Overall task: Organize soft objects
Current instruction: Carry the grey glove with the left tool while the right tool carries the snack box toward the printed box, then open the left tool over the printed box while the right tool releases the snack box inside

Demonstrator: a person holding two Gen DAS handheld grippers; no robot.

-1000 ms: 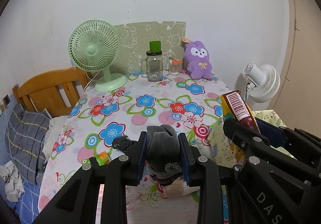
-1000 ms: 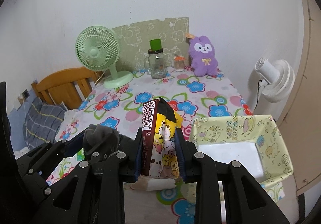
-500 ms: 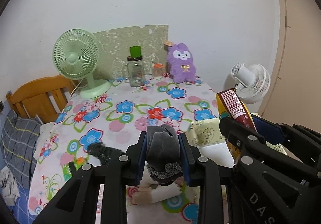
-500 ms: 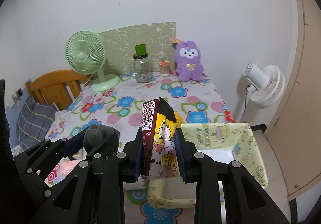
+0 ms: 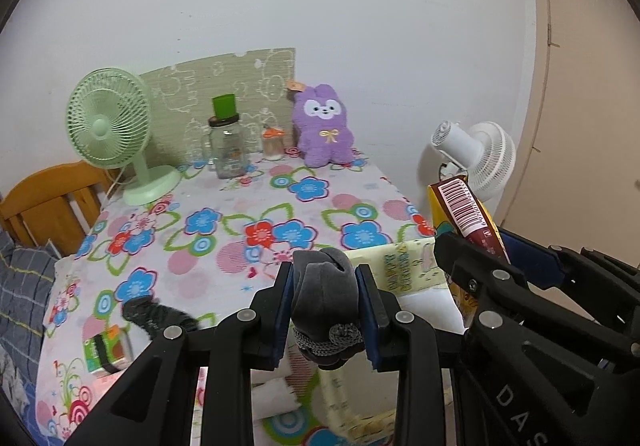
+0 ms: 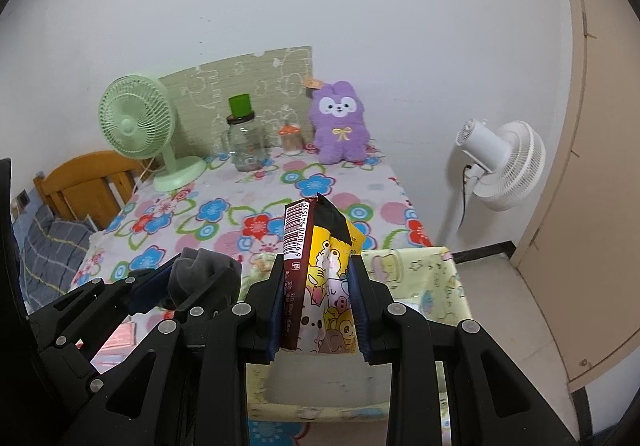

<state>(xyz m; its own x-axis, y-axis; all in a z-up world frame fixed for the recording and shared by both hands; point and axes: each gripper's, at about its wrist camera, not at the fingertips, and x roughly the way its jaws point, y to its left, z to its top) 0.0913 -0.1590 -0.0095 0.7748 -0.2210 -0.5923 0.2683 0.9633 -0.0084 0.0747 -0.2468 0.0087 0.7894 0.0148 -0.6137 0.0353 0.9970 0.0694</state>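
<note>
My left gripper [image 5: 325, 286] is shut on a rolled grey sock [image 5: 324, 298], held above the near edge of a yellow patterned fabric box [image 5: 404, 274]. My right gripper [image 6: 318, 286] is shut on a yellow and maroon snack packet [image 6: 320, 278] with cartoon animals, held over the same box [image 6: 424, 278]. The packet also shows at the right of the left wrist view [image 5: 464, 206], and the sock at the left of the right wrist view [image 6: 202, 278]. A second dark sock [image 5: 154, 316] lies on the floral tablecloth [image 5: 240, 230].
At the back of the table stand a green fan [image 5: 114, 130], a glass jar with a green lid [image 5: 226, 142], a small jar [image 5: 273, 142] and a purple plush bunny [image 5: 324, 126]. A white fan [image 6: 500, 162] stands right of the table. A small green carton [image 5: 104, 350] lies near the left.
Both grippers have moved right with their loads, from over the tablecloth to over the yellow box. The jaws have stayed shut.
</note>
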